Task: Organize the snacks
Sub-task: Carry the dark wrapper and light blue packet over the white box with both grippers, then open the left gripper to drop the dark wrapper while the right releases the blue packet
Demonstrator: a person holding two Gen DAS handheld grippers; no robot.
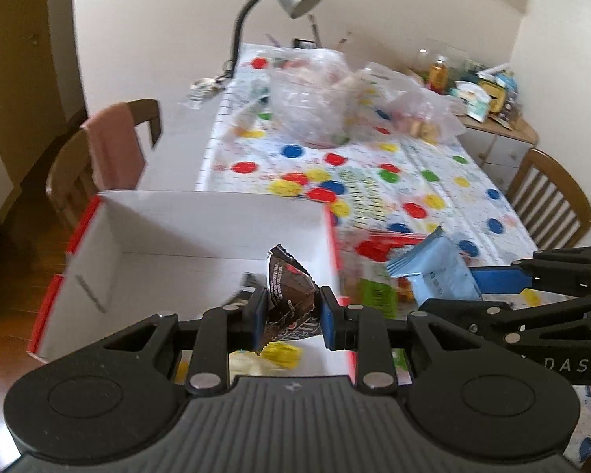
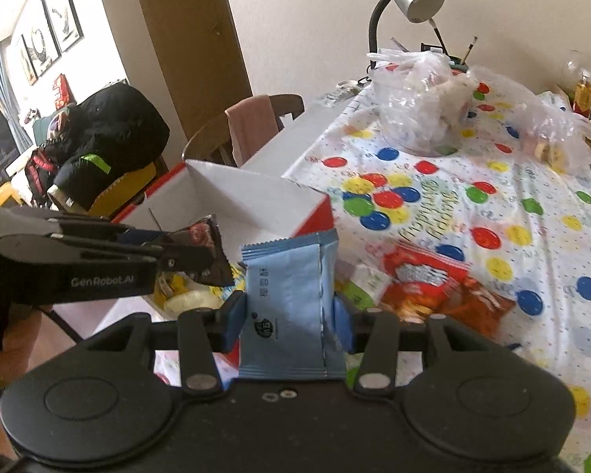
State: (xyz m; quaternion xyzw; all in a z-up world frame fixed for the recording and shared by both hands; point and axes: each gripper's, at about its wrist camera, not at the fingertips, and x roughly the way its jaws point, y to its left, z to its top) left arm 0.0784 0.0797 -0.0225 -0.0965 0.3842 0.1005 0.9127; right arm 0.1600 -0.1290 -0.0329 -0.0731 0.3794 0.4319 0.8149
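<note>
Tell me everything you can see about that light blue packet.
The light blue packet is a flat, sealed foil-like wrapper with crimped ends, a back seam and small dark print. It stands roughly upright, clamped at both sides by the right gripper, held in the air beside the white box.

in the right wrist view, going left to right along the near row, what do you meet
left gripper holding dark snack packet → white box → light blue packet in the right gripper → red-orange snack bag
</note>
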